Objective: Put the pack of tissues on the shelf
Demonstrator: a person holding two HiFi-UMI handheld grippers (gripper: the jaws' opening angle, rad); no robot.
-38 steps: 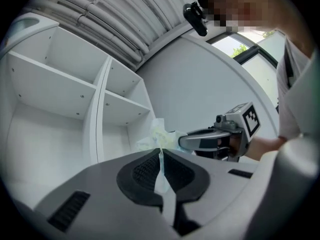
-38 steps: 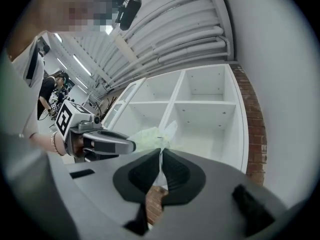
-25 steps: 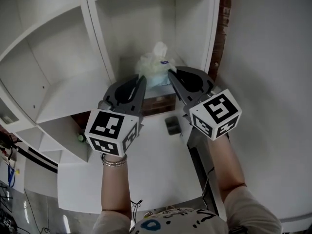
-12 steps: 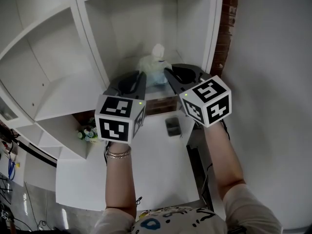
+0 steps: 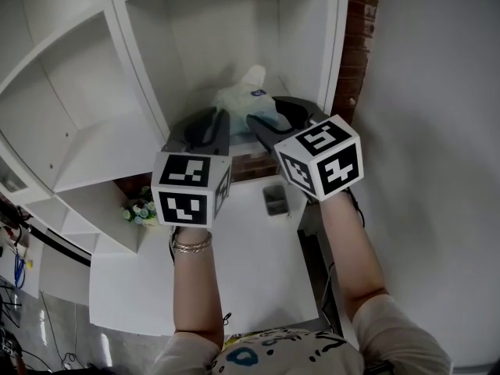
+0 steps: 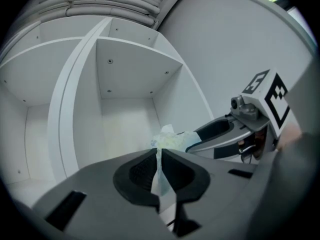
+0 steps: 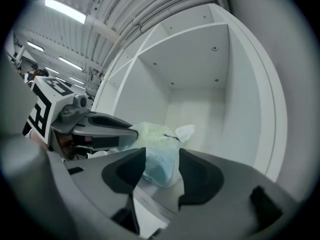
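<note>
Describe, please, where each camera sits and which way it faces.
Head view: on the person's head, facing steeply down at shelf, forearms, left gripper, right gripper.
Left gripper view: rides that gripper, along jaws shut on the pack of tissues.
Right gripper view: rides that gripper; jaws opening, pack between them.
Shared: both gripper views show the pack and the opposite gripper.

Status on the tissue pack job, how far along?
Done: the pack of tissues sits inside the shelf compartment, near its front edge. In hand: the right gripper jaws are opening with the pack between them; the left gripper jaws are shut on a thin edge of the pack. Left: release the left grip and pull both grippers out.
</note>
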